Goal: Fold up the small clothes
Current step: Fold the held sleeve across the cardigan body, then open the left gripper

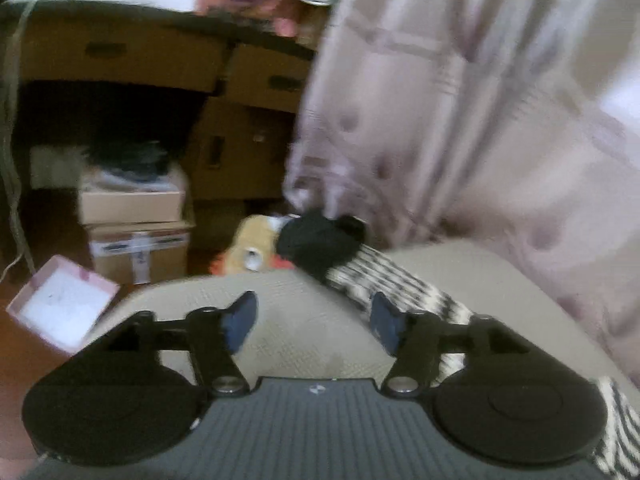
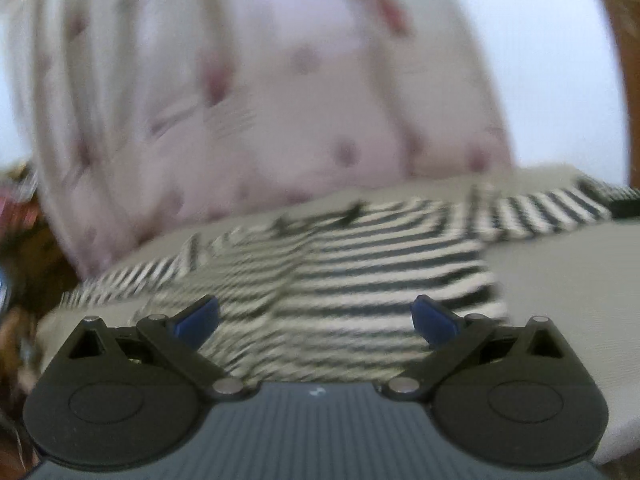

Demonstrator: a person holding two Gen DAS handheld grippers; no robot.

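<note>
A black-and-white striped garment (image 2: pixel 360 276) lies flat on the beige padded surface (image 2: pixel 560 280), its sleeves spread to both sides. In the left wrist view one striped sleeve (image 1: pixel 392 284) with a black cuff (image 1: pixel 320 240) runs to the surface's far edge. My left gripper (image 1: pixel 314 320) is open over bare padding, the sleeve just beside its right blue pad (image 1: pixel 384 320). My right gripper (image 2: pixel 316 320) is open low over the garment's body, with nothing pinched between its pads. Both views are blurred.
A person in a pale pink patterned dress (image 2: pixel 260 100) stands close behind the surface. Cardboard boxes (image 1: pixel 136 208), a dark desk (image 1: pixel 160 16), a pink-rimmed box (image 1: pixel 60 304) and a soft toy (image 1: pixel 252 248) crowd the floor at the left.
</note>
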